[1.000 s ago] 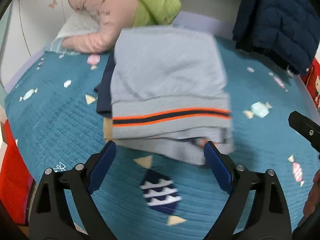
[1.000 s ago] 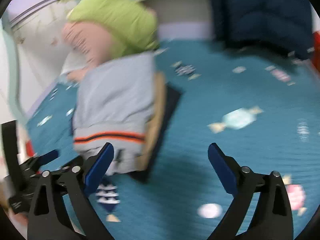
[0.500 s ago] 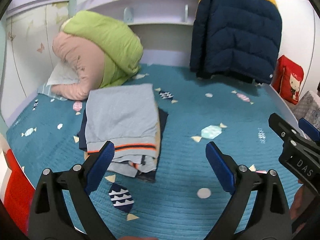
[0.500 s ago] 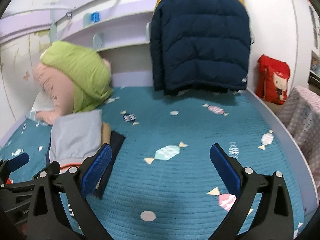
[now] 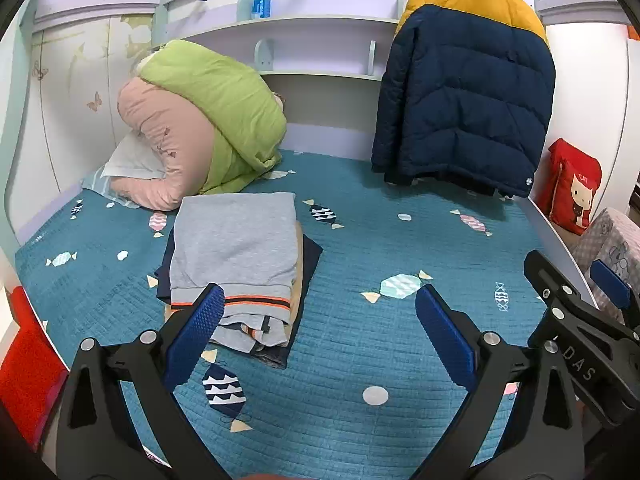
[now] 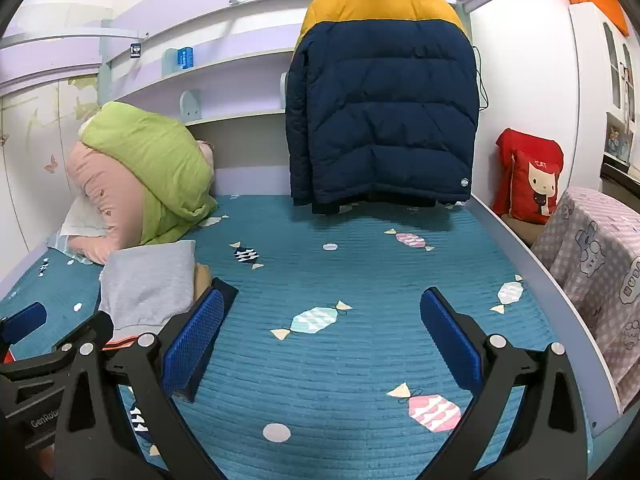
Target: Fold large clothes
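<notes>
A stack of folded clothes lies on the left of the teal bed, topped by a grey sweatshirt (image 5: 234, 248) with an orange and navy stripe; it also shows in the right wrist view (image 6: 148, 284). A navy and yellow puffer jacket (image 5: 464, 92) hangs at the head of the bed, also in the right wrist view (image 6: 380, 108). My left gripper (image 5: 320, 332) is open and empty, held back above the bed's near edge, its left finger in front of the stack. My right gripper (image 6: 320, 340) is open and empty over the bed's middle; it shows in the left wrist view (image 5: 580, 312).
A rolled green and pink quilt (image 5: 200, 128) with a white pillow fills the back left corner. A red cartoon cushion (image 6: 528, 176) and a checked cloth (image 6: 592, 264) sit off the bed's right edge. Shelves (image 5: 312, 20) run along the back wall. The bed (image 6: 360, 264) has a raised right rim.
Both grippers have pulled back and up from the folded stack, so the whole bed and the hanging jacket have come into view. Both stay open and empty.
</notes>
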A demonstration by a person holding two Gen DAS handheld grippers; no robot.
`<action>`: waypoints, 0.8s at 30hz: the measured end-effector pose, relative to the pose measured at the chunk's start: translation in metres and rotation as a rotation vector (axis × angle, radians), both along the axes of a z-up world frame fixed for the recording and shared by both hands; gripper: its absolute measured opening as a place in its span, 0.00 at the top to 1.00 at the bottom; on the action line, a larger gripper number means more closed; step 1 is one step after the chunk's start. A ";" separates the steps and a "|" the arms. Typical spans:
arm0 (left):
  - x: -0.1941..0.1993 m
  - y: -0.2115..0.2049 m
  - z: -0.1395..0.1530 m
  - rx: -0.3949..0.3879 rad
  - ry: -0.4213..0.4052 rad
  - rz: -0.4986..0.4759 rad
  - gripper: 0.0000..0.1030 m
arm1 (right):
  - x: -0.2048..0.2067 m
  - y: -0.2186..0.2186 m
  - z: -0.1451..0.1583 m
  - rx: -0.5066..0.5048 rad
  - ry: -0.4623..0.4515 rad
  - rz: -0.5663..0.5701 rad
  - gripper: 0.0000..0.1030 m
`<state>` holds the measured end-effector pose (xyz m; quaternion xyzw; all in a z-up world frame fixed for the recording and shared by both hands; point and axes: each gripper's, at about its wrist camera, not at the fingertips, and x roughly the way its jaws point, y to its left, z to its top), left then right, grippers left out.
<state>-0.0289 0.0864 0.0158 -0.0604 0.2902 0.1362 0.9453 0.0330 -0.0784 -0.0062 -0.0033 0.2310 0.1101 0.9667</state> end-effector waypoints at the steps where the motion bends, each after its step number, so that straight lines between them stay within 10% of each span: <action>1: -0.001 -0.001 0.000 0.002 0.002 0.002 0.06 | -0.001 0.000 0.000 -0.006 -0.005 0.001 0.07; 24: -0.007 -0.007 0.004 0.038 0.006 0.028 0.06 | -0.001 0.000 0.001 -0.002 -0.011 0.001 0.07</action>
